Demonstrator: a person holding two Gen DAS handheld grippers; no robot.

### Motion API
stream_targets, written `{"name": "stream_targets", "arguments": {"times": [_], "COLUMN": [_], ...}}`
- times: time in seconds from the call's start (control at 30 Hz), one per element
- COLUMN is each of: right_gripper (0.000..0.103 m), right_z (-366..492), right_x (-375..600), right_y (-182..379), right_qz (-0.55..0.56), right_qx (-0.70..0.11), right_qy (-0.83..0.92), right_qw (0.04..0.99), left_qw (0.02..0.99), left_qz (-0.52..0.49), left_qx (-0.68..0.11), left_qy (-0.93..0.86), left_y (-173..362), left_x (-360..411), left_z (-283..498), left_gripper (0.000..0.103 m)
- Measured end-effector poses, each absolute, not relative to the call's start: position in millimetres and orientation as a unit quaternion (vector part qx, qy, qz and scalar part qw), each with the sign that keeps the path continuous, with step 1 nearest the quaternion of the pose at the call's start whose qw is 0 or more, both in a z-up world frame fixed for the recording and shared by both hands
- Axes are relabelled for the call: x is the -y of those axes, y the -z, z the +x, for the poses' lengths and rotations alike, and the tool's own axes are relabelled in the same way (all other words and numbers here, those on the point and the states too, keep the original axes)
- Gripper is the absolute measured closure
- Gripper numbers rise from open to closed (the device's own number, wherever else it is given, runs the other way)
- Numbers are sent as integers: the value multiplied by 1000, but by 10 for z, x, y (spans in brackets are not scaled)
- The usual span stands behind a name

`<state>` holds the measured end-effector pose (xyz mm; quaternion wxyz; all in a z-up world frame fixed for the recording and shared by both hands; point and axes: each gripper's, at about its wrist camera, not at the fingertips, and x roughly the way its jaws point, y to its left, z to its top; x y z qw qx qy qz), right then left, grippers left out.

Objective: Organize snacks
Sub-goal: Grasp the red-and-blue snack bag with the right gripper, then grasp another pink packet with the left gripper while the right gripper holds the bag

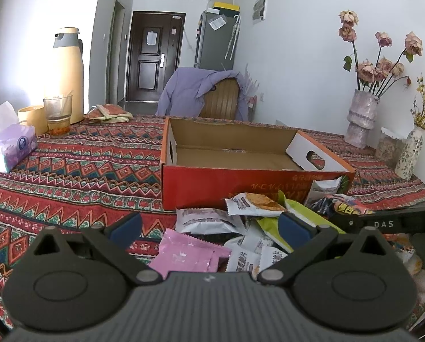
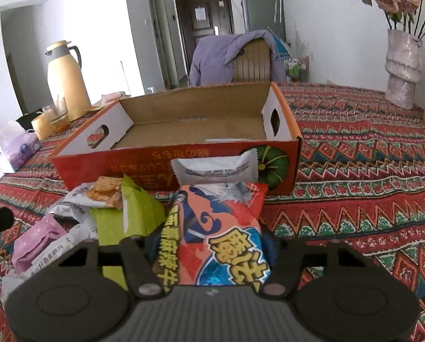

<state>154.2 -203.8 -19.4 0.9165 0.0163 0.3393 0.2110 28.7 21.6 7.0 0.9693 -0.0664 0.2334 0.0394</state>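
Note:
An open red cardboard box stands on the patterned tablecloth, its bottom almost bare. In front of it lies a heap of snack packets: a pink one, a green one, a white cracker packet and a silver-white one leaning on the box front. My left gripper hangs open just above the heap, nothing between its blue pads. My right gripper is shut on an orange-red snack bag, which sticks forward toward the box.
At the left stand a yellow thermos jug, a glass and a tissue box. Vases with dried flowers stand at the right by the wall. A chair draped with a purple jacket is behind the table.

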Motion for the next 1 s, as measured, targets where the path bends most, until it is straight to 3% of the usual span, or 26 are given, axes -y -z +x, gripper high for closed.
{"name": "stream_targets", "arguments": {"times": [0.67,1.0], "right_gripper": [45,45], "right_z": [1090,1063], "right_x": [2268,2276], "right_y": [-5,-3], "right_qz": [53,60], "right_qx": [-225,-219], "right_qy": [-206,-210], "right_qw": [951,951], "left_qw": [951,933], "left_qz": [-73,-46], "left_qx": [-295,-351], "left_qy": [-56,-69], "left_y": [127,287], "left_x": [-383,-394], "left_z": [482,695], "left_gripper": [0,0]}}
